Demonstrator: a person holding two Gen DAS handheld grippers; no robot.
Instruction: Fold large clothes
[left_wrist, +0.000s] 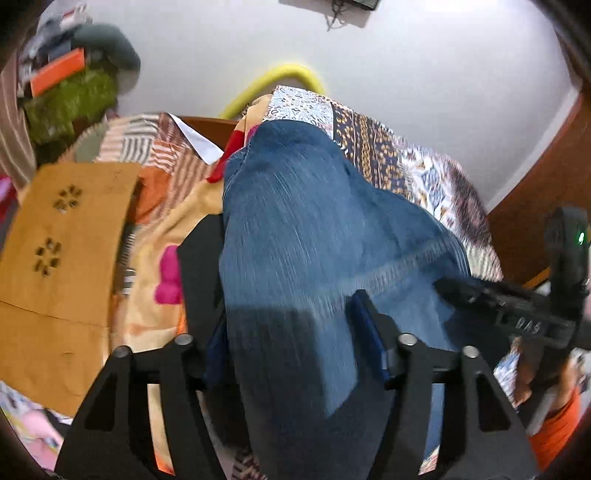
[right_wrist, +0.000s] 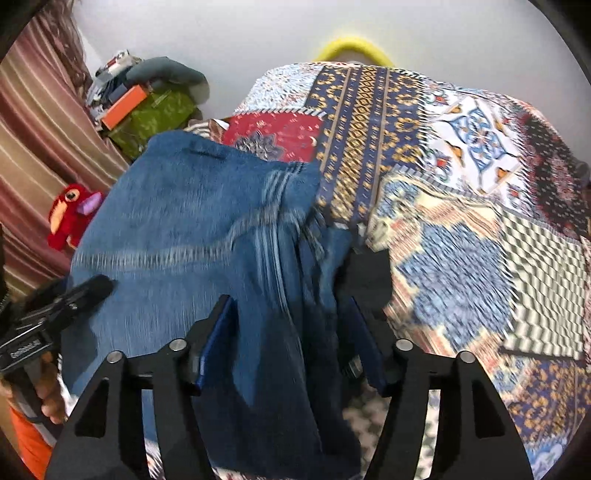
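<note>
1. Left wrist view: white wall (left_wrist: 406, 55) rises behind a bed covered with a patchwork quilt (left_wrist: 373, 136), and a yellow hoop-like thing (left_wrist: 291, 74) sits against the wall just past the quilt's far end.
2. Off to the left lies a flat brown cardboard box (left_wrist: 62, 236) with flower-shaped cut-outs, and beyond it a blurred heap with a green bag (left_wrist: 70, 103) and an orange box (left_wrist: 55, 72).
3. The blue jeans (left_wrist: 306, 236) run from the far middle of the bed right down between the fingers of the left gripper (left_wrist: 291, 347), which pinches the denim; the cloth fills the gap between both blue pads.
4. At the right edge the right gripper (left_wrist: 509, 306) shows side-on, held in a hand with an orange sleeve; from this angle I cannot tell how its fingers stand.
5. Right wrist view: the same quilt (right_wrist: 461, 192) spreads across the right half, the wall (right_wrist: 240, 37) above it, a striped curtain (right_wrist: 33, 122) on the left.
6. A red plush toy (right_wrist: 72, 214) sits beside the curtain, below the green bag (right_wrist: 155, 118).
7. The jeans (right_wrist: 192, 221) lie over the quilt's left side, seam and stitching blurred, and a bunched fold hangs between the fingers of the right gripper (right_wrist: 291, 343), which is clamped on it.
8. At lower left, the left gripper (right_wrist: 55, 314) touches the denim's edge.
</note>
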